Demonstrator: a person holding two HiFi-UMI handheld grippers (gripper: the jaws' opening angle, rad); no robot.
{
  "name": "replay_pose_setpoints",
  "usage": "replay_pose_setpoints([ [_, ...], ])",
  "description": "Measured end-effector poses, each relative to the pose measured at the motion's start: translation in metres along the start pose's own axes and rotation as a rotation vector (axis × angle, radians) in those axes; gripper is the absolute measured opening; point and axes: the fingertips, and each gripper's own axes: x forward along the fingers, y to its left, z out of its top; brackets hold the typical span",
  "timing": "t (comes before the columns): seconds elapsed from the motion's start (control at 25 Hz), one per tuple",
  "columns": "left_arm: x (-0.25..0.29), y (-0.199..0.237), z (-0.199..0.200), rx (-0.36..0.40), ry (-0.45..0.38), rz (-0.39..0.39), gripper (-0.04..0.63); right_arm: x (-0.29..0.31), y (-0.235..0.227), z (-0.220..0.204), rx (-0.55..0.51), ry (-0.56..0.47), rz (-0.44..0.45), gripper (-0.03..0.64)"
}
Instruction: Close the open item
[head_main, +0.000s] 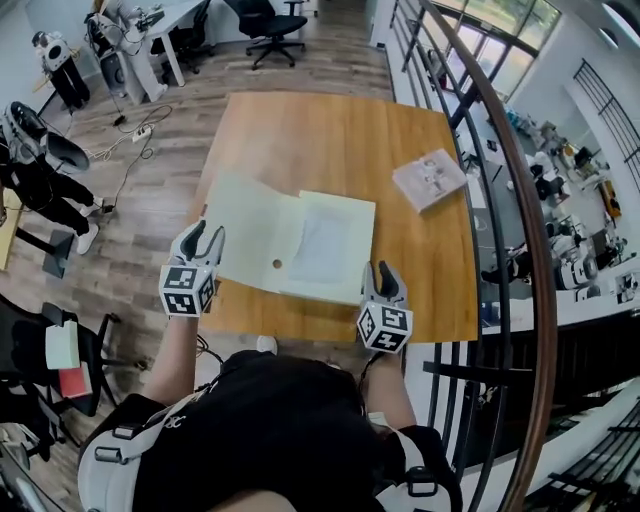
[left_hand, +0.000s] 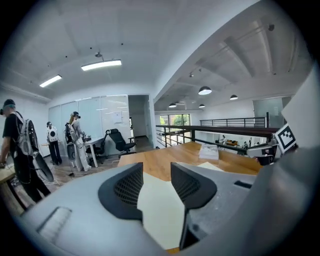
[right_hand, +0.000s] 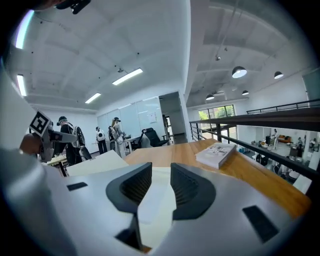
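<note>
An open cream folder (head_main: 262, 235) lies flat near the front edge of the wooden table (head_main: 330, 130), its left cover spread out and a white sheet on its right half. My left gripper (head_main: 204, 236) is at the folder's left front corner with its jaws open. The right gripper (head_main: 381, 275) is at the right front corner, also open. In the left gripper view the jaws (left_hand: 157, 175) stand apart, and the cream cover (left_hand: 160, 212) shows between them without touching the pads. The right gripper view shows the same for the right gripper (right_hand: 161, 175) over the page (right_hand: 155, 210).
A closed white booklet (head_main: 430, 178) lies at the table's right side. A dark metal railing (head_main: 500, 200) runs just beyond the right edge. People stand at desks to the far left (head_main: 40, 170). An office chair (head_main: 270, 25) stands beyond the table.
</note>
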Motion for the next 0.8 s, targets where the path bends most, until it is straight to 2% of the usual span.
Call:
replay_pose_setpoints([
  [0.08, 0.008, 0.023, -0.014, -0.004, 0.053, 0.026, 0.185, 0.006, -0.009, -0.012, 0.010, 0.046, -0.034, 0.100],
  [0.28, 0.013, 0.078, -0.063, -0.078, 0.211, 0.100, 0.187, -0.002, -0.023, -0.055, 0.032, 0.170, -0.092, 0.101],
  [0.4, 0.007, 0.106, -0.100, -0.208, 0.309, 0.167, 0.186, -0.007, -0.026, -0.087, 0.051, 0.255, -0.093, 0.101],
  [0.48, -0.001, 0.114, -0.121, -0.310, 0.353, 0.184, 0.187, -0.011, -0.027, -0.110, 0.065, 0.314, -0.089, 0.101],
  [0.6, -0.008, 0.112, -0.156, -0.452, 0.423, 0.168, 0.187, -0.011, -0.030, -0.133, 0.104, 0.374, -0.082, 0.104],
  [0.68, -0.011, 0.105, -0.175, -0.538, 0.439, 0.148, 0.186, -0.009, -0.032, -0.145, 0.128, 0.407, -0.074, 0.110],
  [0.8, -0.011, 0.094, -0.193, -0.606, 0.440, 0.117, 0.186, -0.006, -0.037, -0.160, 0.157, 0.451, -0.056, 0.120],
])
